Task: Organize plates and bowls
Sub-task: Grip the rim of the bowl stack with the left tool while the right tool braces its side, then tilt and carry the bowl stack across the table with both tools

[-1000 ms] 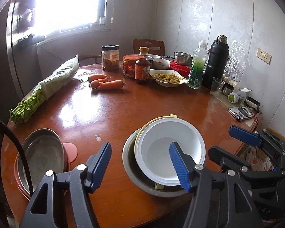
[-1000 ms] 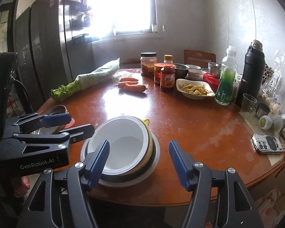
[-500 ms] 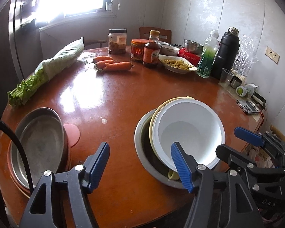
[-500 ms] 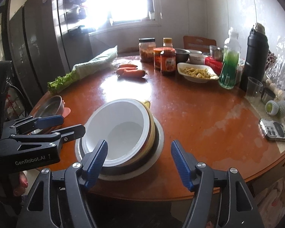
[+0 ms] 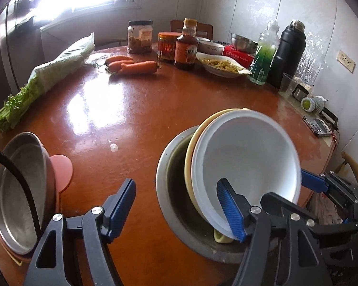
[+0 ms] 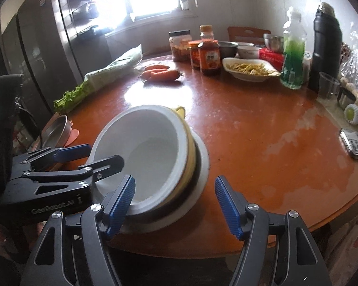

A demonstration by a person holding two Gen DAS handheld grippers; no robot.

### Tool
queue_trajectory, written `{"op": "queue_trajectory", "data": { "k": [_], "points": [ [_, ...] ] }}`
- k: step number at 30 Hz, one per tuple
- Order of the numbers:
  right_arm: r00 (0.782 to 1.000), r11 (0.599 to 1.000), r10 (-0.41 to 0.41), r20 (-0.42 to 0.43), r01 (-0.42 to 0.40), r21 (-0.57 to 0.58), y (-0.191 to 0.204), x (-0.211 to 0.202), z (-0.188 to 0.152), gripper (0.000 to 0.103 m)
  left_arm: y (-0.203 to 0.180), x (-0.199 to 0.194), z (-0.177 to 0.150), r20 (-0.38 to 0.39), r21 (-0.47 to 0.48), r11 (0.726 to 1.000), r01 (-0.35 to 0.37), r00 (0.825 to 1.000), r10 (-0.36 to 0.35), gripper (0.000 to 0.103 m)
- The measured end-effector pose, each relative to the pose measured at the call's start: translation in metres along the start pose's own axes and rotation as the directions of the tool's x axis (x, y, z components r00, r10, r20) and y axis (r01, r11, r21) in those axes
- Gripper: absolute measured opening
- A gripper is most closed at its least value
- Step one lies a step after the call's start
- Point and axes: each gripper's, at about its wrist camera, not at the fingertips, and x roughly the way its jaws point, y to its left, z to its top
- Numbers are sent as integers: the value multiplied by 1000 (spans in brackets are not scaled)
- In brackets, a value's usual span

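since a second ago both grippers have sunk toward the round table (image 5: 136, 119), and the stacked bowls now loom larger in both views. the white bowl (image 5: 248, 164) sits inside a yellow bowl (image 5: 191, 157), which sits in a metal dish (image 5: 164, 186). the left gripper (image 5: 176, 205) is spreading its jaws, nothing pinched; its right finger stands in front of the white bowl's near rim, whether touching is unclear. the right gripper (image 6: 174, 205) is spread and empty, the stack's near edge between its fingers. a metal plate (image 5: 19, 195) on a pink plate (image 5: 62, 169) lies left of the left gripper.
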Motion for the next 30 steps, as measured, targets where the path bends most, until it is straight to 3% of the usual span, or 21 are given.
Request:
{"op": "queue_trajectory", "data": {
  "k": [6,8,10,11,20,30],
  "points": [
    [1000,1000,18,-15,-19,-8,1,11,0,65,0,16,1,-27,0,1000,26,999,-26,69],
    [1000,1000,29,-12,-29,4,-2,12,1,62,-2,18,2,-25,5,999,45,999,-45,65],
    [999,999,38,-10,-38,13,-4,13,2,60,-3,19,3,-23,6,997,83,996,-83,54],
    [999,999,40,-9,-40,17,-5,14,2,59,-4,19,4,-22,2,996,90,996,-90,54],
    [999,998,53,-8,-53,21,-5,19,10,57,1,14,10,-3,0,998,63,998,-63,54],
    [996,996,80,32,-79,-42,20,13,30,56,24,-15,20,50,-38,999,26,998,-25,54]
  ]
}}
